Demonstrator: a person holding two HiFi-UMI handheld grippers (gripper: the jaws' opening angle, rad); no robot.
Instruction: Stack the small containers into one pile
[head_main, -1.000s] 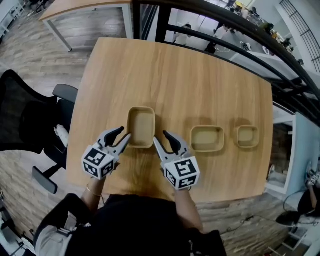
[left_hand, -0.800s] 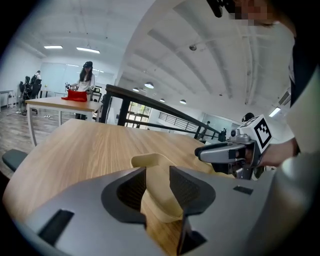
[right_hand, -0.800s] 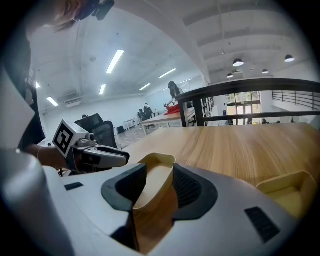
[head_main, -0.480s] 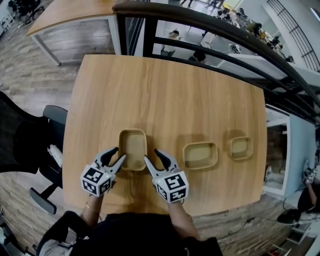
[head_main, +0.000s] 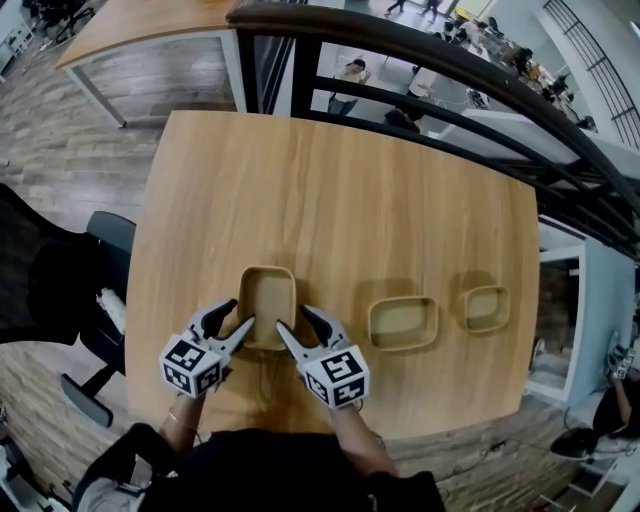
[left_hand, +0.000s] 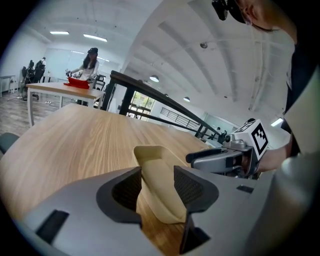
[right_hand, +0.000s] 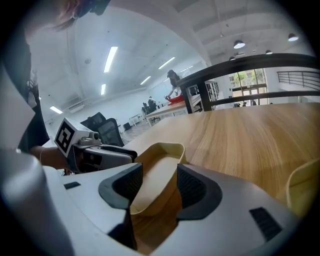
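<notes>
Three tan containers stand in a row on the wooden table (head_main: 340, 190): a large one (head_main: 265, 305) at left, a medium one (head_main: 403, 323) and a small one (head_main: 486, 307). My left gripper (head_main: 230, 324) is at the large container's near left corner, my right gripper (head_main: 302, 332) at its near right corner. Both sets of jaws have just been opening. In the left gripper view the container's wall (left_hand: 155, 167) runs between the pads of the left gripper (left_hand: 159, 187), and they do not press on it. In the right gripper view the rim (right_hand: 160, 160) likewise passes loosely through the right gripper (right_hand: 159, 187).
A black office chair (head_main: 60, 290) stands left of the table. A dark railing (head_main: 440, 60) runs behind the far edge. The table's near edge lies just under my hands. The medium container (right_hand: 302, 185) shows at the right gripper view's right edge.
Both grippers have come down a little at the large container's near corners. Their jaws now stand wider than before.
</notes>
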